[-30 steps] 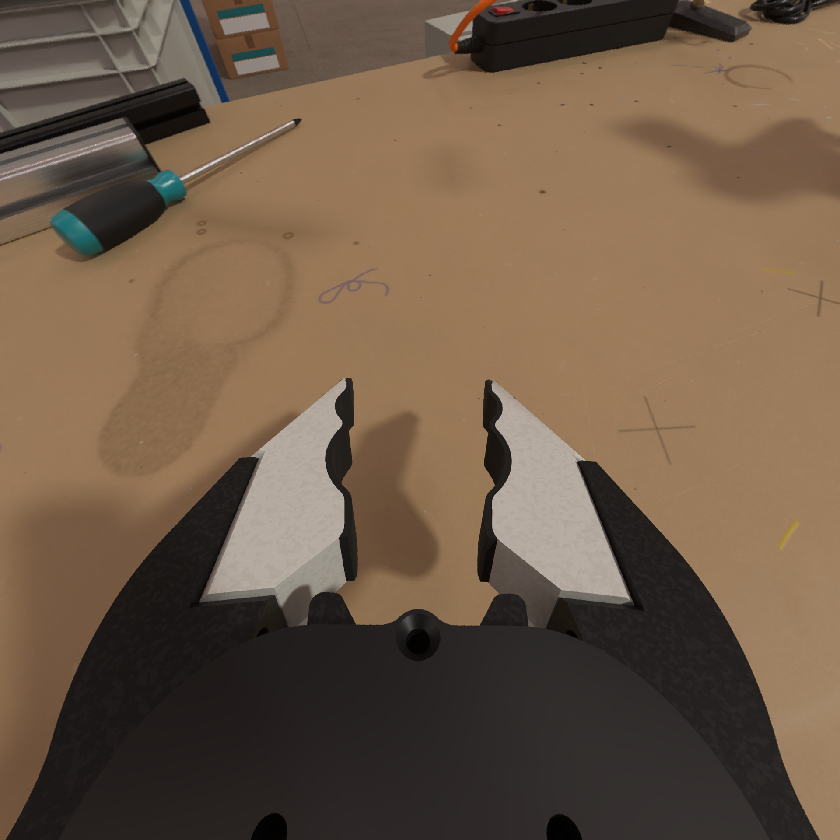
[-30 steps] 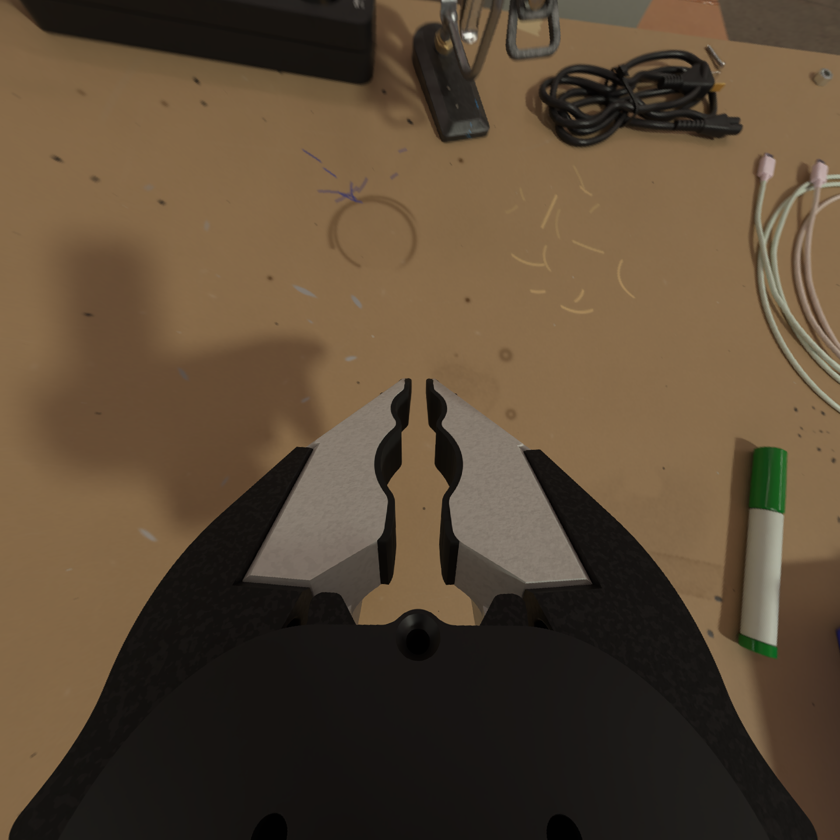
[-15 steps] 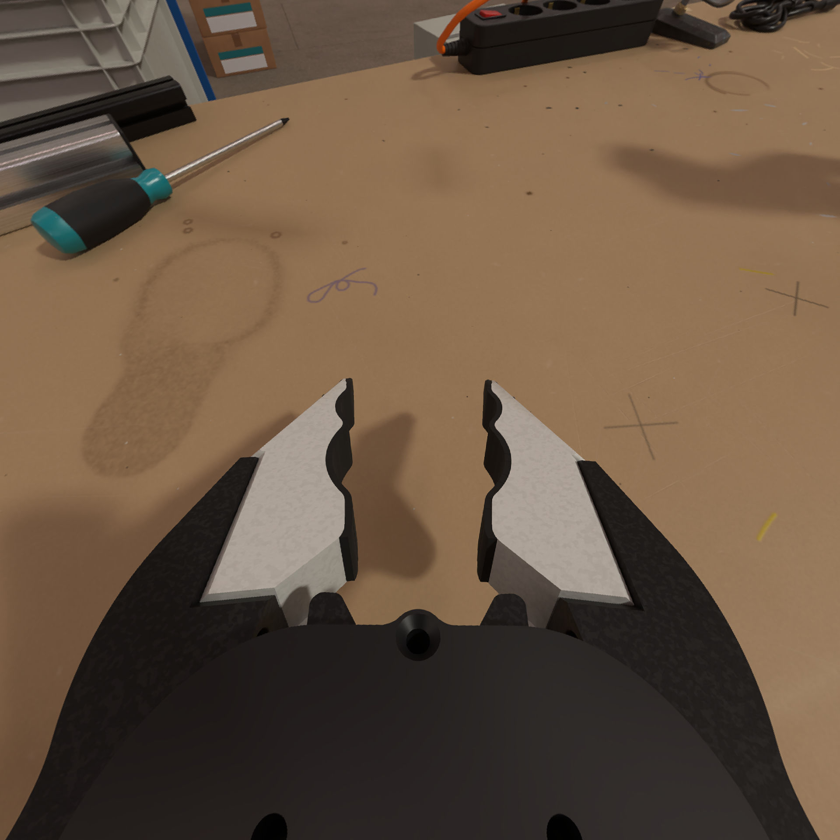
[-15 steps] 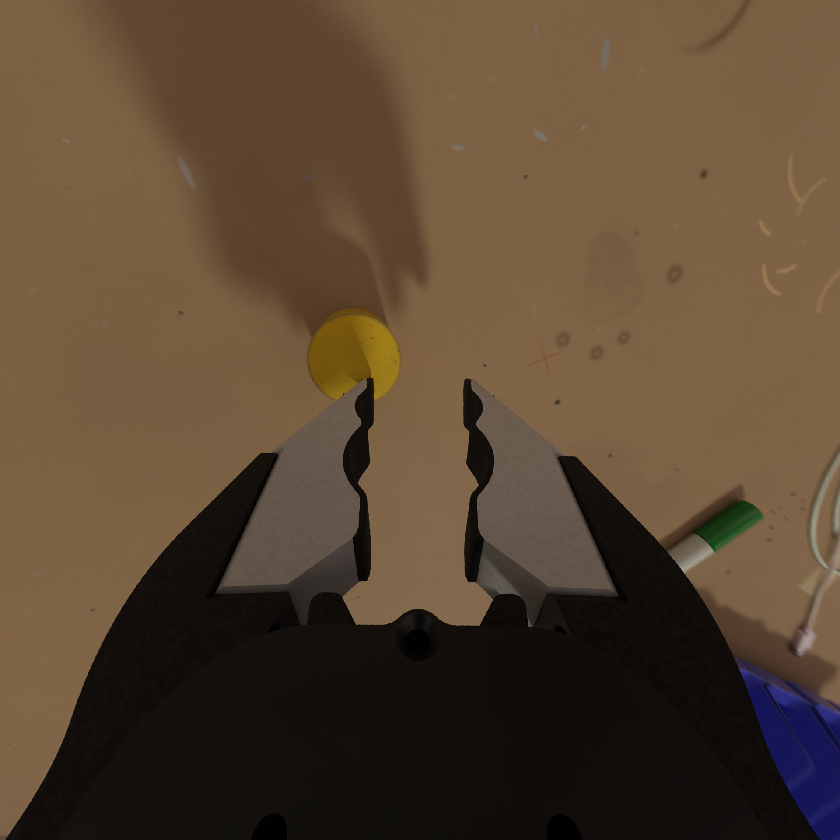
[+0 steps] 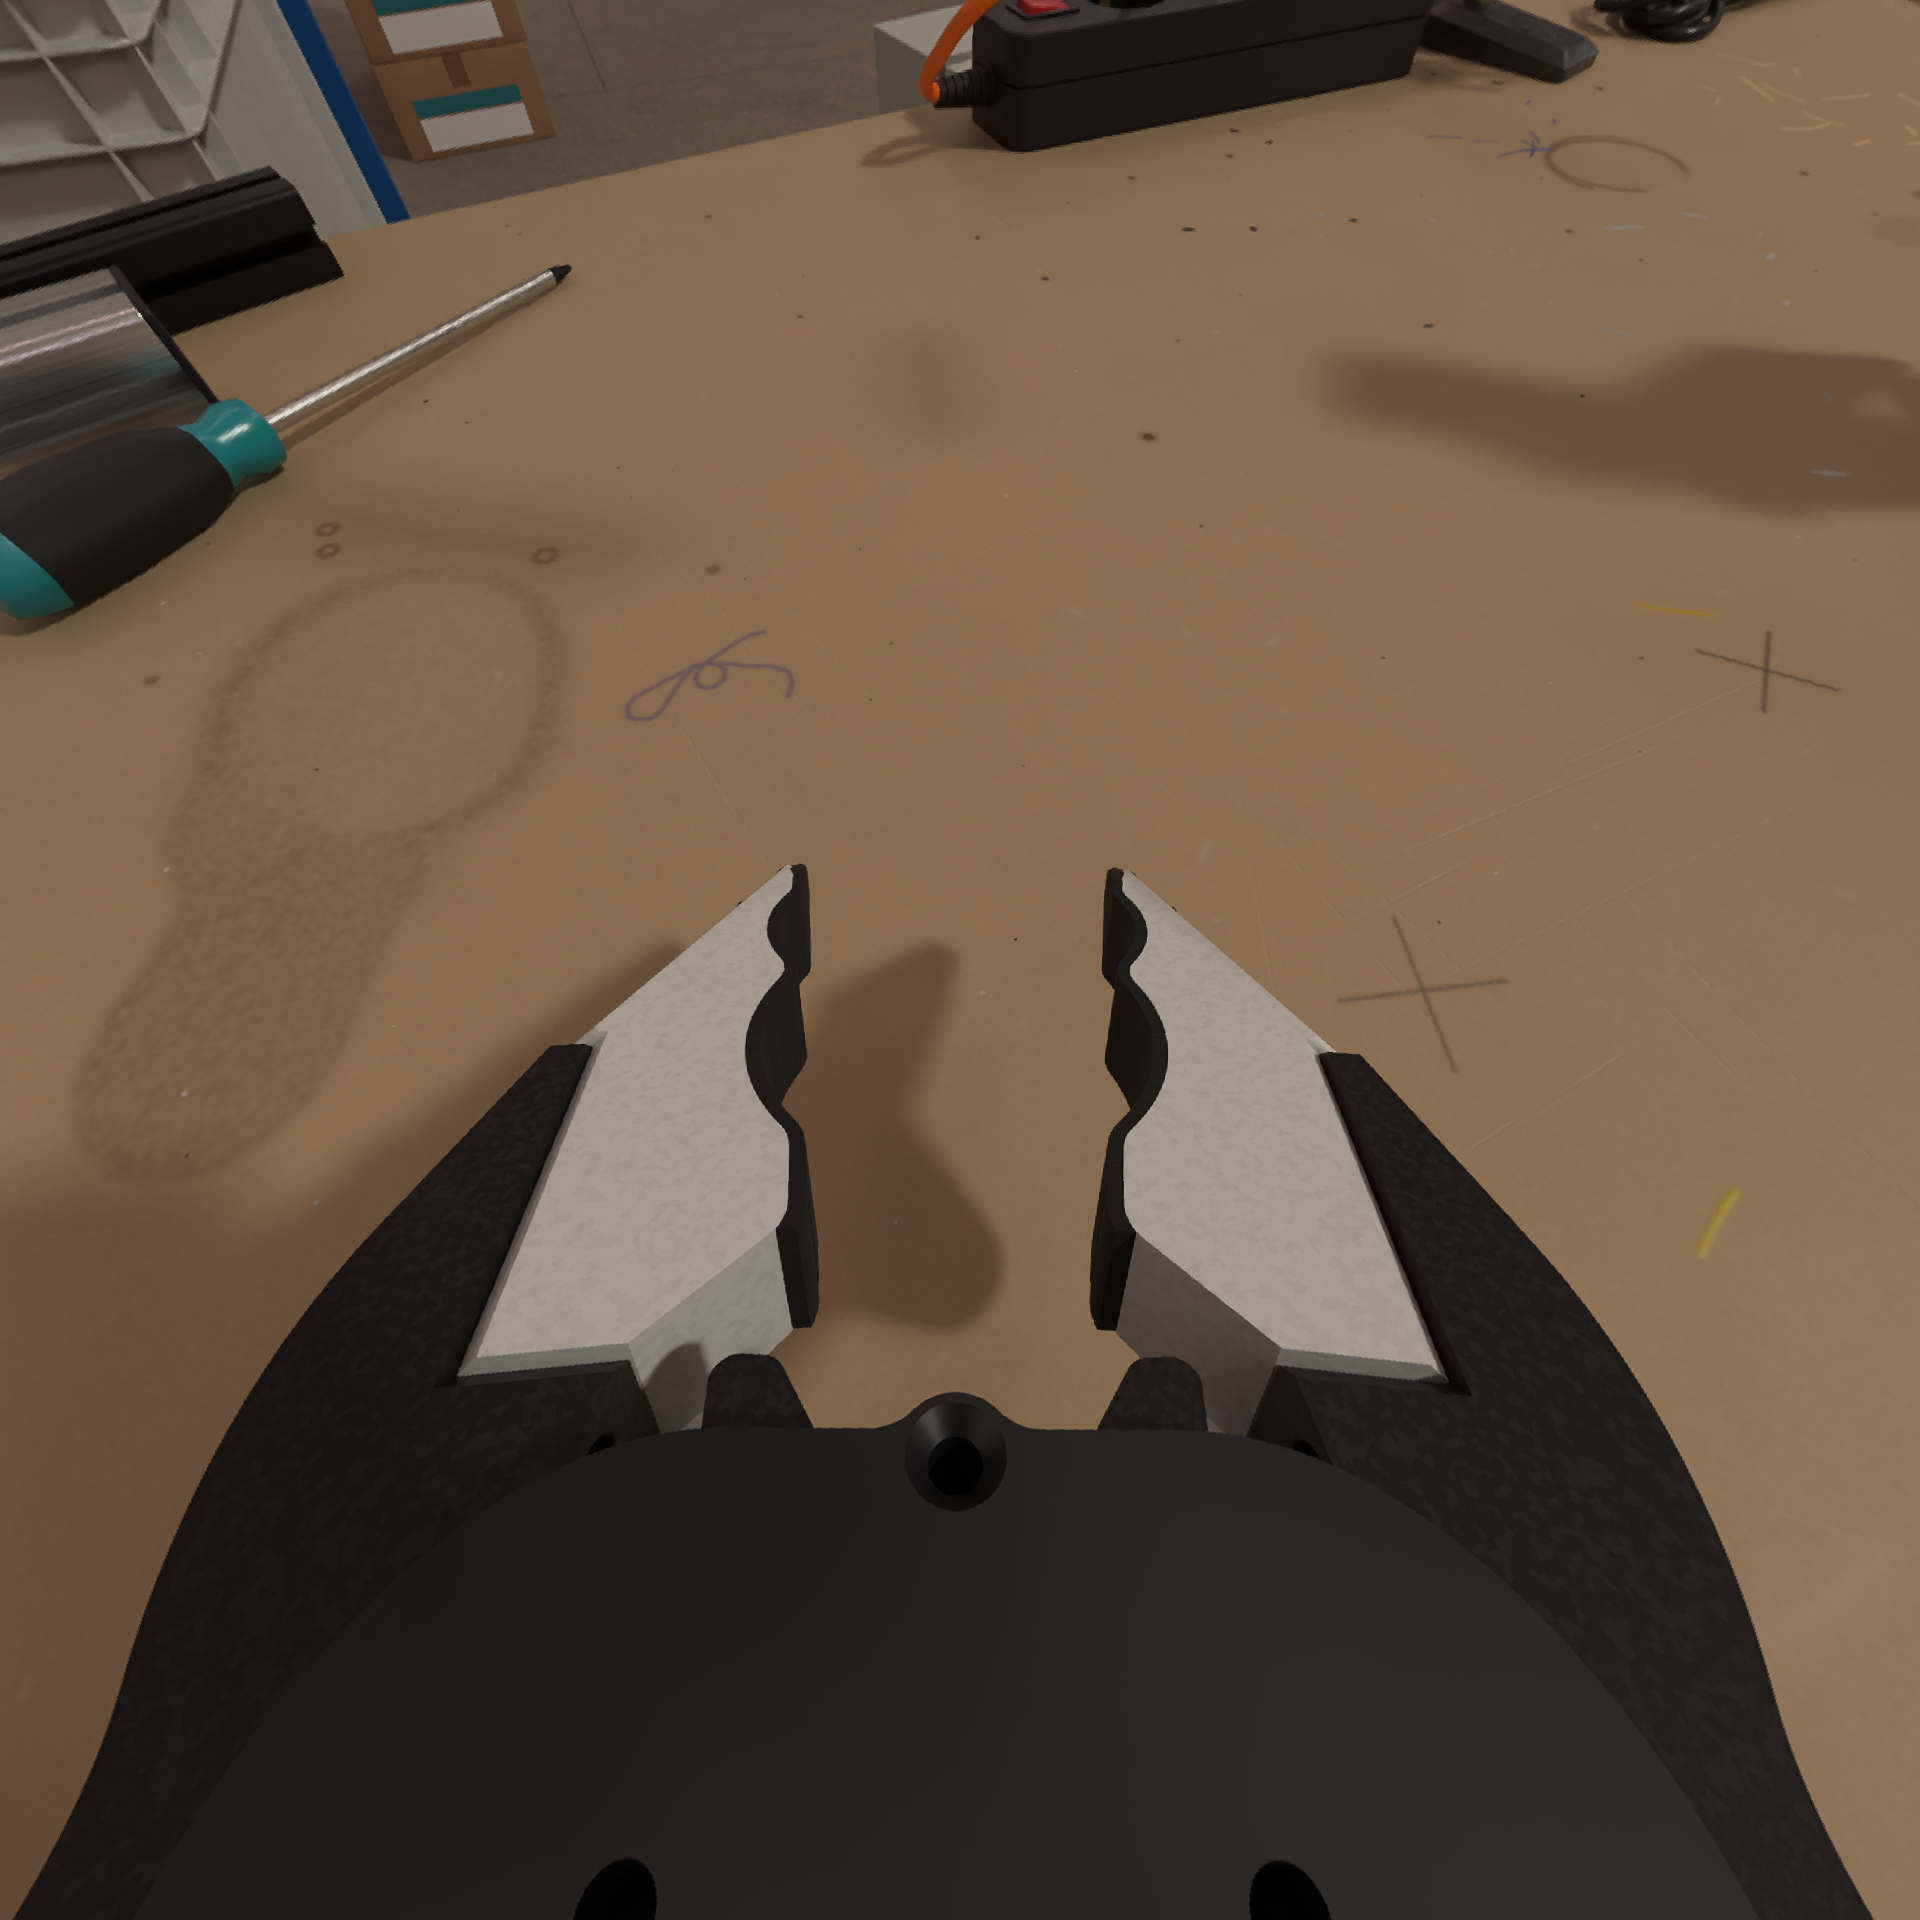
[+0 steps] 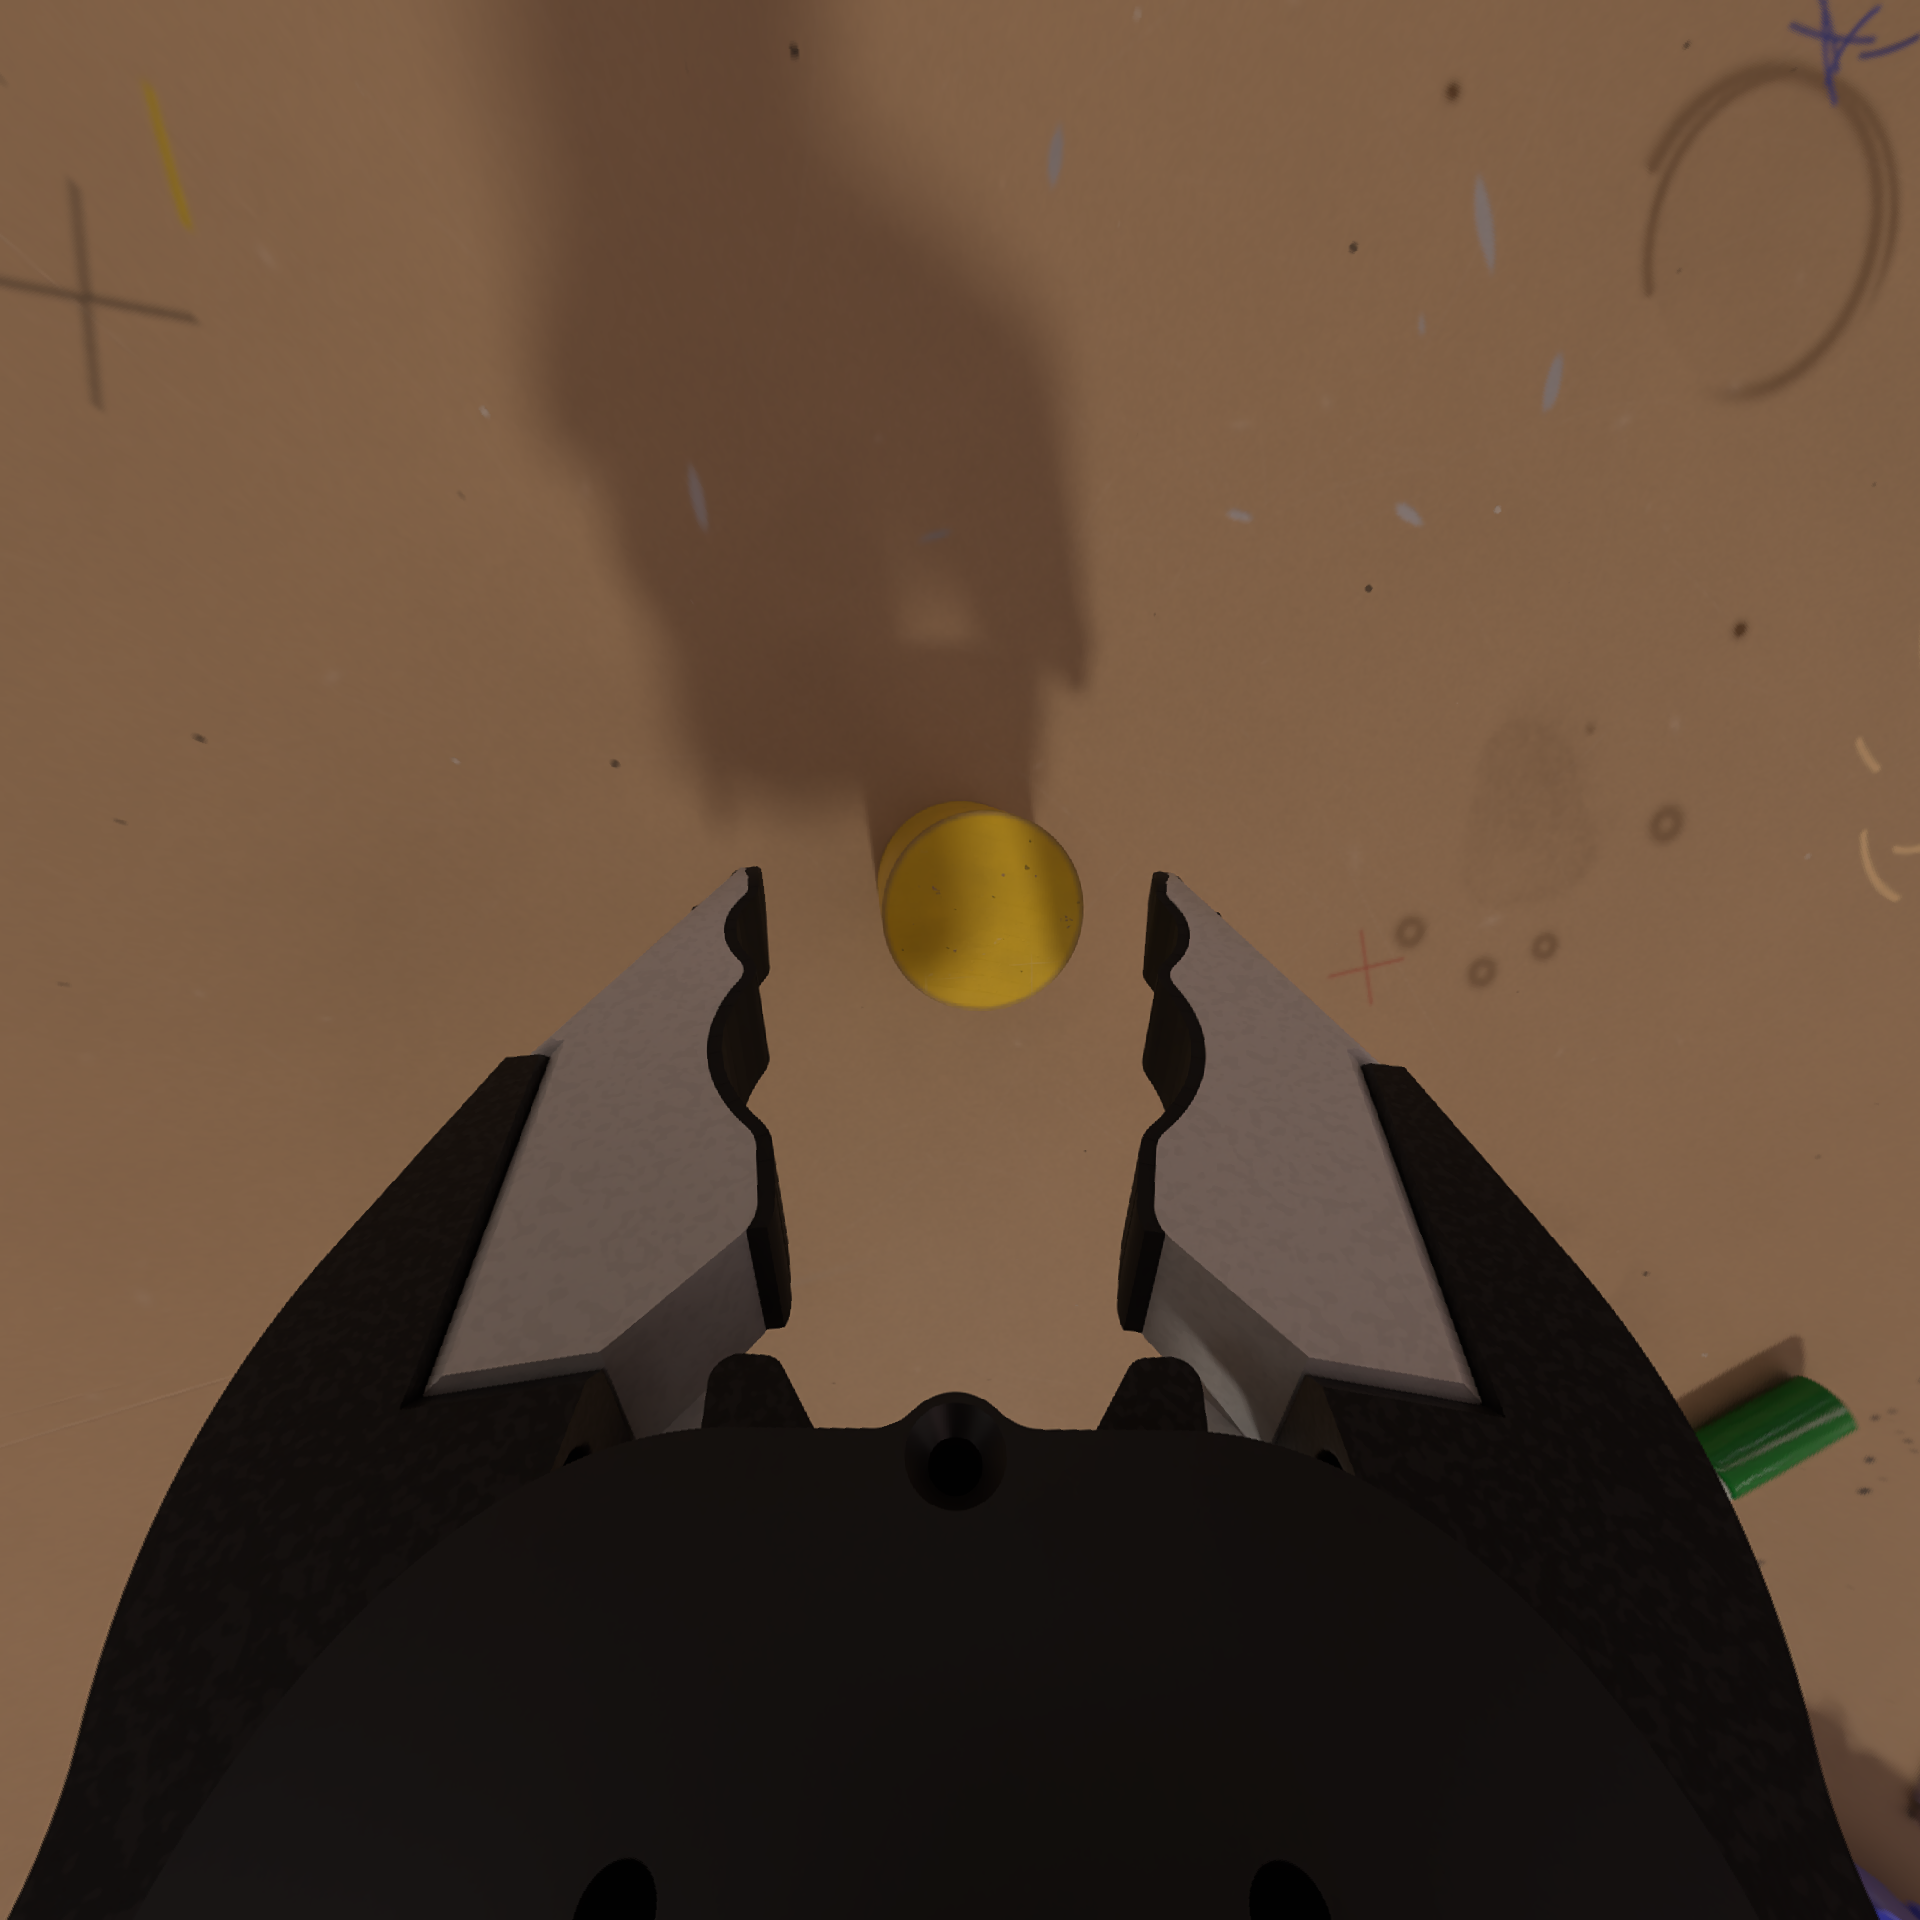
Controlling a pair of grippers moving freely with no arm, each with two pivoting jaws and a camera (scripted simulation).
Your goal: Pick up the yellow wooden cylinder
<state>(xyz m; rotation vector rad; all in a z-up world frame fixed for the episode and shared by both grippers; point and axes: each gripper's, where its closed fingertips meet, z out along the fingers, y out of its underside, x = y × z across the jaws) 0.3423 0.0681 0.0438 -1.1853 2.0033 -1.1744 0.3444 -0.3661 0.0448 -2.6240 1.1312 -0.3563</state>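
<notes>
The yellow wooden cylinder (image 6: 980,906) stands upright on the brown table, seen from above in the right wrist view. My right gripper (image 6: 954,875) is open and points down at it. The cylinder sits between the two fingertips, a little nearer the right one, and neither finger touches it. My left gripper (image 5: 954,871) is open and empty over bare table. The cylinder is not in the left wrist view.
A teal and black screwdriver (image 5: 177,468) lies at the left, next to a metal bar (image 5: 73,353). A black power strip (image 5: 1195,52) is at the table's far edge. A green marker cap (image 6: 1775,1434) lies at the right gripper's lower right.
My right gripper has opened wider and shifted left, so the cylinder now sits between its fingertips instead of at the left tip. The left gripper has drifted slightly.
</notes>
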